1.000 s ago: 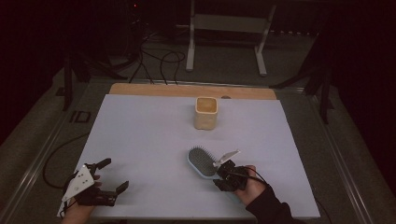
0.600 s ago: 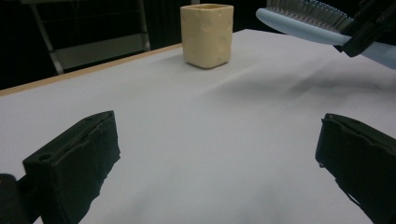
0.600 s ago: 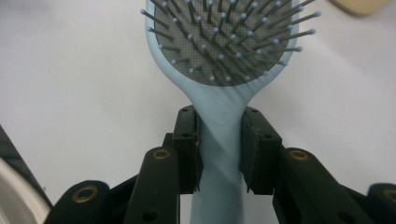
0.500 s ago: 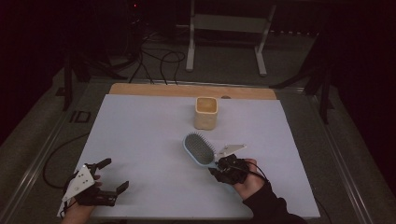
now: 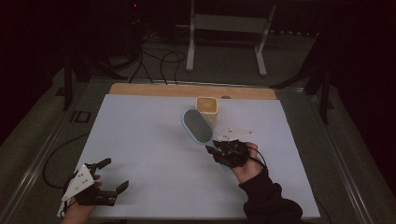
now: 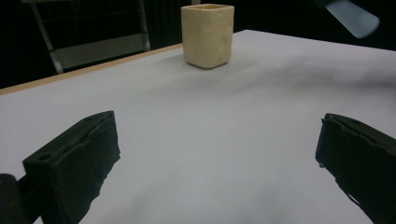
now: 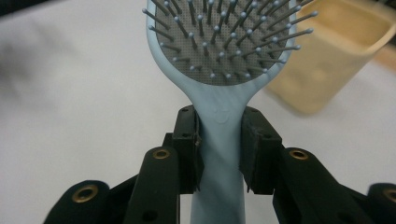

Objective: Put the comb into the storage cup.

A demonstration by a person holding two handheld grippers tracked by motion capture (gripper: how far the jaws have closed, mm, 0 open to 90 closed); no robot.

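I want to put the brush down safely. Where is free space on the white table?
Bare sheet lies between the left gripper and the right gripper, and along the table's left half. It is crowded by the yellow cup, where the hairbrush hangs.

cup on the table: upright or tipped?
Upright. The yellow cup stands on its base on the white table, with its open mouth facing up; the left gripper view shows its walls vertical.
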